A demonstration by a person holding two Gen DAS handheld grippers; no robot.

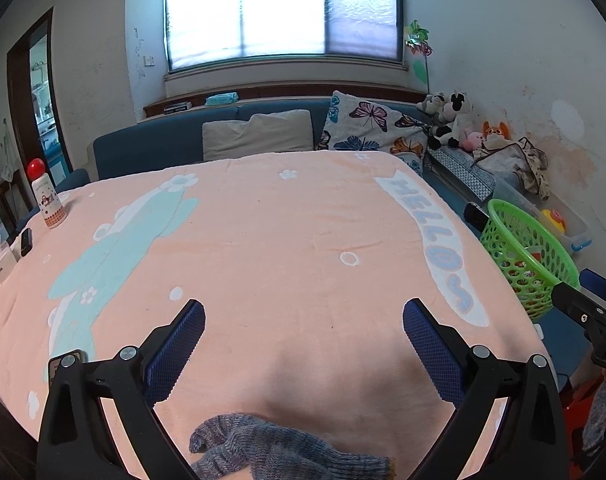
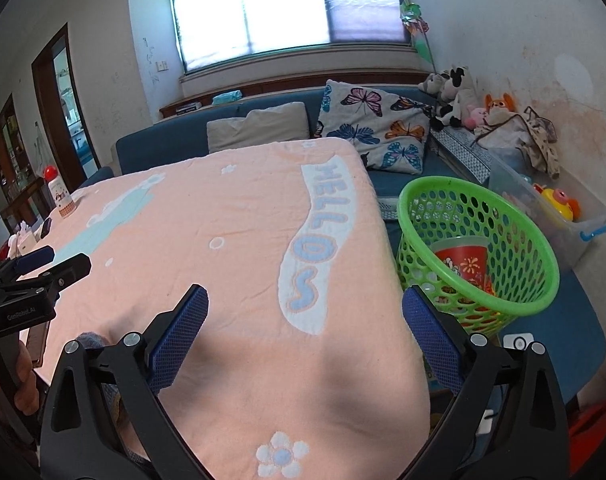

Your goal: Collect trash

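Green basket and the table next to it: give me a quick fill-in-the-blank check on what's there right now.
1. The green basket holds a ____ paper cup.
2. The word on the pink cloth reads ____.
3. The white bottle has a ____ cap.
4. Both the left gripper and the right gripper are ____.

Missing words: red; HELLO; red; open

We see a peach blanket with a white "HELLOS" banner spread over the tabletop. A red-capped bottle stands at its far left corner. Beyond lies a blue sofa with a beige pillow and a butterfly cushion. Plush toys crowd the far right, below a bright window.
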